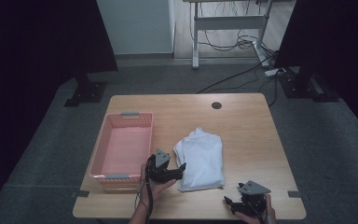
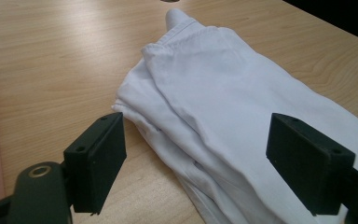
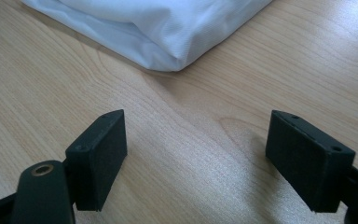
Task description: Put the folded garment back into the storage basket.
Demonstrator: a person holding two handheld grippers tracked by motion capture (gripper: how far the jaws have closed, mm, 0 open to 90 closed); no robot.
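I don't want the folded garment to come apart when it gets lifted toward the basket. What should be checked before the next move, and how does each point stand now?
1. Left gripper open: ok, jaws spread wide in its own view.
2. Left gripper lined up on the folded white garment: ok, at the cloth's near left edge.
3. Right gripper open: ok.
4. Right gripper at the garment: not ok, it is short of the near corner with bare table between its jaws.
5. Garment neatly folded: ok, layers stacked, collar end pointing away.
6. Pink basket free to receive it: ok, nothing inside.
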